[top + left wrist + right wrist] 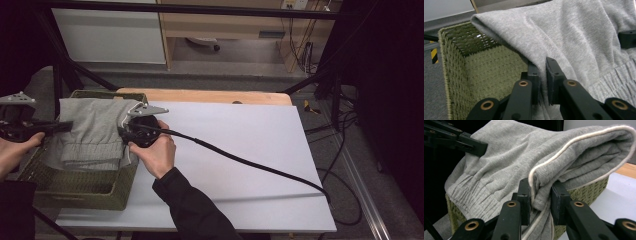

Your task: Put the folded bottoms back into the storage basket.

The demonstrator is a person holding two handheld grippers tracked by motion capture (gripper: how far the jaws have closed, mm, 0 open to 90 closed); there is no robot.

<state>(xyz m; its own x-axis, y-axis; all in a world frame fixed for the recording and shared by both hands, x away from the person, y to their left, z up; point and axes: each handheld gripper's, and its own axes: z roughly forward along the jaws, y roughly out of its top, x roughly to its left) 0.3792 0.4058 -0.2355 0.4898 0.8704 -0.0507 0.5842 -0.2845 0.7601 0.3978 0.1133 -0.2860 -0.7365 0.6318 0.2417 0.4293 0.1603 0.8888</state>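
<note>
Now both grippers pinch a grey garment [95,131] stretched over a basket [75,187].

Clamped on a fold of cloth, the left gripper [543,72] holds the garment's left edge, while the right gripper [540,195] grips a thick, cream-piped fold at its right edge. The soft knit garment, with a ribbed gathered band along its near side, runs lengthwise from hand to hand across the olive woven basket, which sits at the near left corner of the white table [240,165].

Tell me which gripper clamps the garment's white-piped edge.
The right gripper: its jaws pinch the grey garment at the white piping. The left gripper grips a plain grey fold.
</note>
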